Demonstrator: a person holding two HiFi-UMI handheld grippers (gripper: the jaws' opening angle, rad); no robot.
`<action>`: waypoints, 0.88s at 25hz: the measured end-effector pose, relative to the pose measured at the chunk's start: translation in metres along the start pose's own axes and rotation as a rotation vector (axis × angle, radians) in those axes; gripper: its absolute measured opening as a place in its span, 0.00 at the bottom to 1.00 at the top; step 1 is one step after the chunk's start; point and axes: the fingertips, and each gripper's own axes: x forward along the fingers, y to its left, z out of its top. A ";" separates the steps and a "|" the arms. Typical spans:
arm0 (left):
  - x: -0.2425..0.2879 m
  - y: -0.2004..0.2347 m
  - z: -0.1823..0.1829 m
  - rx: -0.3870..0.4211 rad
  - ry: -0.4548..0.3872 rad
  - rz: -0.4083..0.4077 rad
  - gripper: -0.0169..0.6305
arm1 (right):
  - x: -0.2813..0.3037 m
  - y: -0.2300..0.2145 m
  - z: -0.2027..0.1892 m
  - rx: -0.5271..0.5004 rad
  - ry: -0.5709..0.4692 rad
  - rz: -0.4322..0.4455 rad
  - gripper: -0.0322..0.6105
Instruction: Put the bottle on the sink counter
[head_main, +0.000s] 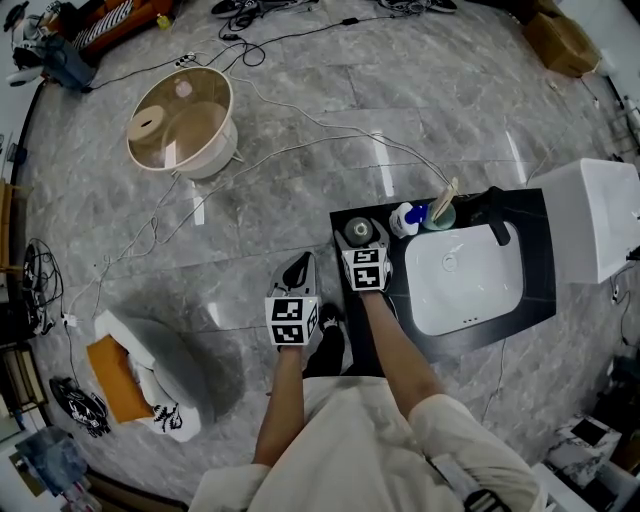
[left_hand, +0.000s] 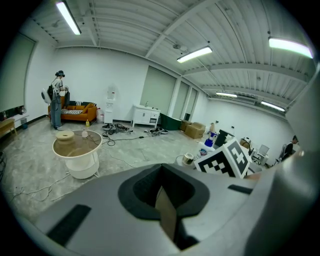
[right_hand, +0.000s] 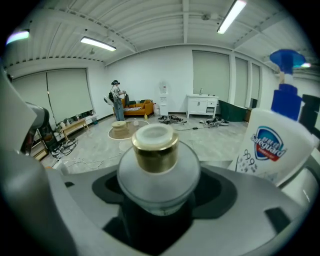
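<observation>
A squat frosted bottle (head_main: 359, 232) with a gold cap (right_hand: 155, 143) stands at the left end of the black sink counter (head_main: 534, 296). My right gripper (head_main: 362, 244) is shut on the bottle, whose round body (right_hand: 158, 176) fills the space between the jaws in the right gripper view. My left gripper (head_main: 297, 271) hangs over the floor just left of the counter. Its jaws are shut with nothing between them (left_hand: 165, 210).
A white soap dispenser (head_main: 405, 219) with a blue pump (right_hand: 283, 61) stands right next to the bottle. Beyond it are a teal cup (head_main: 440, 213), a black faucet (head_main: 497, 216) and the white basin (head_main: 466, 281). A round table (head_main: 182, 121) and cables (head_main: 300, 120) occupy the floor.
</observation>
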 end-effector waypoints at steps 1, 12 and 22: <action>-0.001 0.001 0.000 -0.001 -0.001 0.004 0.04 | -0.001 -0.001 0.001 0.000 -0.005 -0.001 0.58; -0.017 -0.007 0.012 -0.005 -0.062 0.040 0.04 | -0.024 0.000 0.001 0.007 -0.013 0.025 0.58; -0.039 -0.023 0.006 -0.039 -0.092 0.090 0.04 | -0.070 0.002 -0.011 0.029 -0.025 0.042 0.58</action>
